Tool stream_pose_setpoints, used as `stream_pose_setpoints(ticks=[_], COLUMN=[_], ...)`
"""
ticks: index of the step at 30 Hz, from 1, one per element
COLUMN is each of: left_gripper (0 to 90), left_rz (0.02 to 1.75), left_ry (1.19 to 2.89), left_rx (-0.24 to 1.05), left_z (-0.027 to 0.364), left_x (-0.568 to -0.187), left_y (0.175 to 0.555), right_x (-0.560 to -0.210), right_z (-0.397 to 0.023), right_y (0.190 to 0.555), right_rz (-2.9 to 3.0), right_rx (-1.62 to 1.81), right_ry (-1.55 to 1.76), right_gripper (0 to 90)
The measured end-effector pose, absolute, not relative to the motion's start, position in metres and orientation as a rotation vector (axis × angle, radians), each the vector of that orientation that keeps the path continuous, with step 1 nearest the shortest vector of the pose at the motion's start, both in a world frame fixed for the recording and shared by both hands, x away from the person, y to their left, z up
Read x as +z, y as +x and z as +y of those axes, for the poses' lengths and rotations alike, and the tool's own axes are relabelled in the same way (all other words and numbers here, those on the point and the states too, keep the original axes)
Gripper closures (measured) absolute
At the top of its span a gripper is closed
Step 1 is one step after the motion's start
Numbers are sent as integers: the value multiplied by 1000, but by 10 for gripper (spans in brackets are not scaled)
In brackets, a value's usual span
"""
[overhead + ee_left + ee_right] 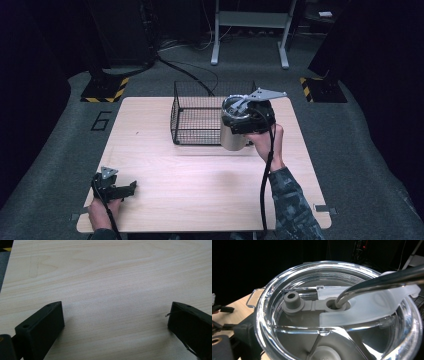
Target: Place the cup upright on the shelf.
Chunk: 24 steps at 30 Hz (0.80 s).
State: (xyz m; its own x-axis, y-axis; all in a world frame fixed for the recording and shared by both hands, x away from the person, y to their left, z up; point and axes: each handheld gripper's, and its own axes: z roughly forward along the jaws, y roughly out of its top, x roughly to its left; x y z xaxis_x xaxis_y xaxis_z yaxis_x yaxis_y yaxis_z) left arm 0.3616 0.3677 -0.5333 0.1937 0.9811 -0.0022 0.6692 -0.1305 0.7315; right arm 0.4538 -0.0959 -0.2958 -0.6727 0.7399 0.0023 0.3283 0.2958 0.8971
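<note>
My right gripper (246, 121) is shut on a steel tumbler (231, 135), held upright at the front right corner of a black wire basket (195, 117). Seen from the right gripper view, the tumbler carries a clear lid (287, 345) with a grey stopper (292, 301), and a bent metal straw (382, 280) goes through a hole in the lid. One dark finger (244, 331) presses against the tumbler's left side. My left gripper (131, 187) rests near the table's front left corner; its jaws (116, 322) stand wide apart, nothing between them but bare wood.
The light wooden table (200, 190) has the basket at its back middle. Dark carpet surrounds the table, with a stand base marked in yellow and black (102, 90) and white desk legs (250, 35) behind it.
</note>
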Motion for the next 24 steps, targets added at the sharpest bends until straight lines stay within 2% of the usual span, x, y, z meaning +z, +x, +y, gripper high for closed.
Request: stream_pose_setpoints(ticks=[24], left_gripper=[4], left_rz=[1540], left_ry=[1871], left_rx=[667], left_z=[368], left_x=[-533], left_y=[362], right_x=[-279], right_z=[-83], right_y=[491], right_rz=[2135], right_rx=[1307], right_ry=[976], right_gripper=[39])
